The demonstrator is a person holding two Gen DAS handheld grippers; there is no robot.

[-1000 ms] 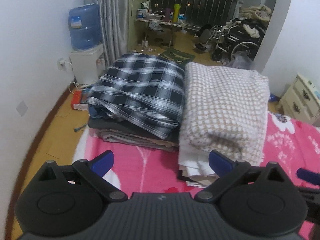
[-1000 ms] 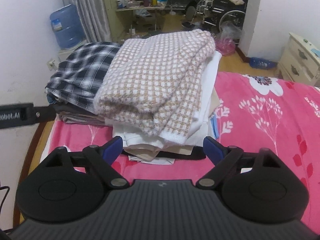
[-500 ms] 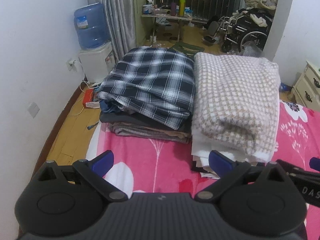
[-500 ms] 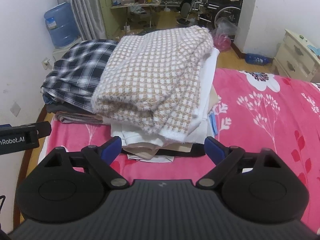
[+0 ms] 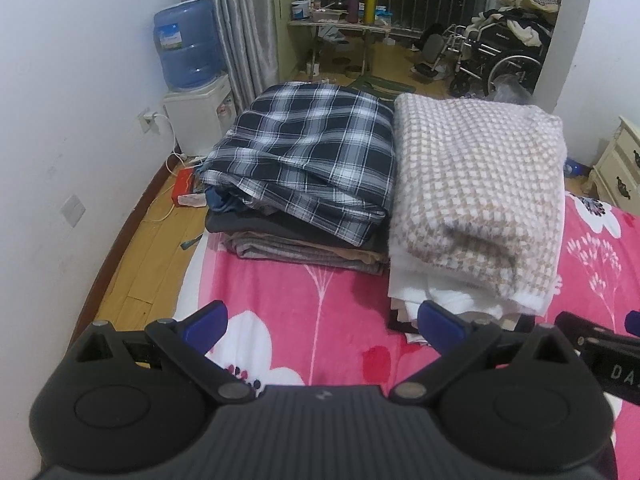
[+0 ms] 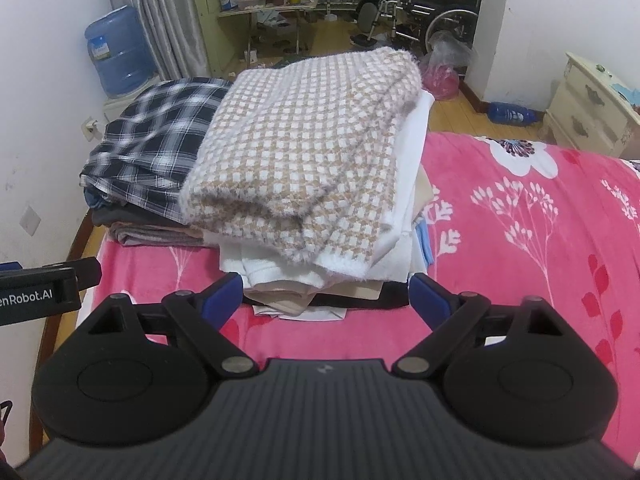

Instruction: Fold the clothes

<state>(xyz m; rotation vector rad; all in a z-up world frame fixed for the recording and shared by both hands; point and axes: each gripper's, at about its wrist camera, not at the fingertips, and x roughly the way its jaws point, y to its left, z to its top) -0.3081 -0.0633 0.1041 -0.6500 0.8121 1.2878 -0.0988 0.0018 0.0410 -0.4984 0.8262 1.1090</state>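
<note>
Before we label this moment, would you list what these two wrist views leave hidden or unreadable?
- Garments under the plaid shirt: left view shows only stacked edges.
- Layers beneath the checked knit: right view, covered by it; only the rims show.
- Right gripper's lettering in the left view: cut off by the frame edge.
- Items on the far table: too small in both views.
- Bed near the camera: hidden by each gripper body.

Black ribbed left gripper (image 5: 322, 322) and right gripper (image 6: 326, 294), blue fingertip pads (image 6: 222, 294), silver pivot screws, white lettering.
</note>
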